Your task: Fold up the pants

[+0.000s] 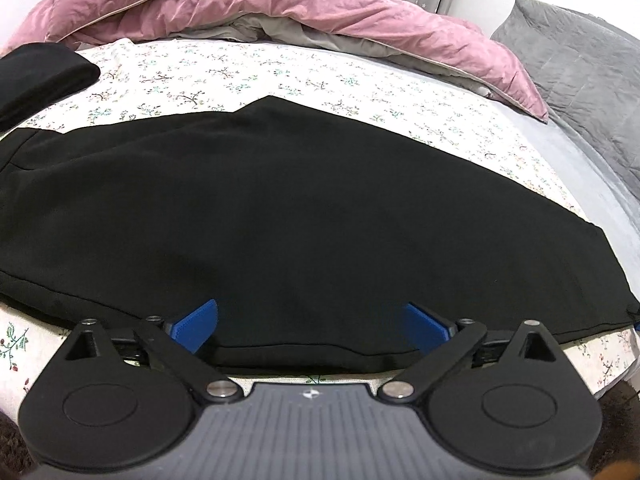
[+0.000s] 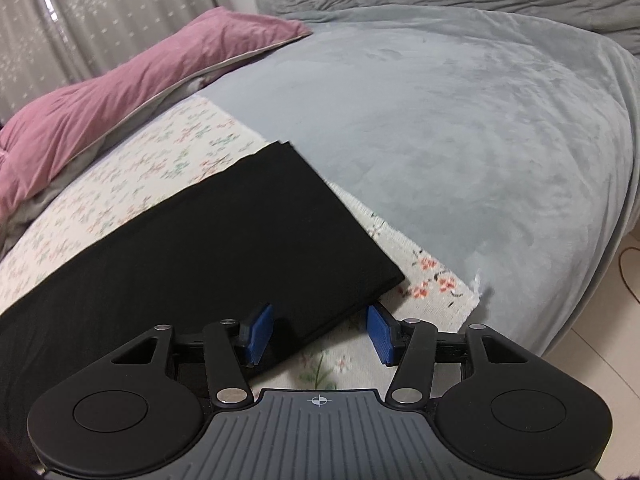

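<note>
Black pants [image 1: 280,208] lie flat on a floral sheet [image 1: 224,76] on the bed, legs laid one on the other. My left gripper [image 1: 310,326] is open, its blue pads wide apart over the near edge of the pants. In the right wrist view the leg end of the pants [image 2: 240,232] runs from the left to a cuff corner near the middle. My right gripper [image 2: 320,332] is open, its blue pads on either side of the near cuff corner, with nothing clamped.
A pink duvet [image 1: 248,4] is bunched at the back of the bed and shows in the right wrist view [image 2: 120,88]. A second black garment [image 1: 36,76] lies folded at the far left. A grey blanket [image 2: 460,140] covers the right part of the bed. Grey pillows [image 1: 580,72] are at the far right.
</note>
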A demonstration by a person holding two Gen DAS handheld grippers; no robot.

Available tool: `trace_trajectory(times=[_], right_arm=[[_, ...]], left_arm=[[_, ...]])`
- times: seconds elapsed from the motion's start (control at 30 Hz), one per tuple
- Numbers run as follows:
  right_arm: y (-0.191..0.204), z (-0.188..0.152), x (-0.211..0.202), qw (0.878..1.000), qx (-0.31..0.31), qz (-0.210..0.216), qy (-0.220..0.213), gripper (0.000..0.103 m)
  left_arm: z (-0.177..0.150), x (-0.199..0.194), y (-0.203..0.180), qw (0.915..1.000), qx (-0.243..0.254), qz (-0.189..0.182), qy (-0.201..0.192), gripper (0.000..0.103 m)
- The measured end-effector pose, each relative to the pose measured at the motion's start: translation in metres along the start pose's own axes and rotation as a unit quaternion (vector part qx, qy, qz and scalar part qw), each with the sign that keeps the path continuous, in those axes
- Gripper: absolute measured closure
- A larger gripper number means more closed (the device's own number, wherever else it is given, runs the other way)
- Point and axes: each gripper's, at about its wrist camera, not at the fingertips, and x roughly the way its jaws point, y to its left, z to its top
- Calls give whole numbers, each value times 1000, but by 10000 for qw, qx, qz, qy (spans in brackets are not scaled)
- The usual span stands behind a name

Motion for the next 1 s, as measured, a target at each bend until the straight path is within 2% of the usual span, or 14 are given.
trace_trajectory(times=[0.3,0.37,0.43,0.47,0.5,0.53,0.63,0.77,0.87,1.0], right_arm=[[14,-1,15,9982,85,-516,-296,53],[20,0,17,9971,23,-687,-329,58],[24,0,18,9962,-44,-785,-372,71],[25,0,18,9964,-51,-755,-371,76],[26,1,19,9971,-60,-671,-345,89],[28,2,19,9977,-66,-600,-309,95],[41,4,15,9971,-265,-608,-367,96],[70,9,0,9943,-773,-371,-633,96],[105,11,-13,9862,-1437,-147,-815,97],[155,4,-26,9680,-2326,369,-866,99]], left_arm=[[-2,1,2,9998,-159,57,80,0],[-2,1,2,9998,-186,48,78,0],[-2,0,2,9997,-224,27,79,0],[-2,0,3,9997,-243,9,75,0],[-2,0,3,9996,-264,-1,72,0],[-2,0,4,9996,-291,-13,71,0],[0,-1,6,9992,-382,-73,51,0],[4,0,5,9986,-457,-279,37,0],[6,5,2,9970,-546,-542,75,0],[9,12,-2,9922,-739,-989,197,0]])
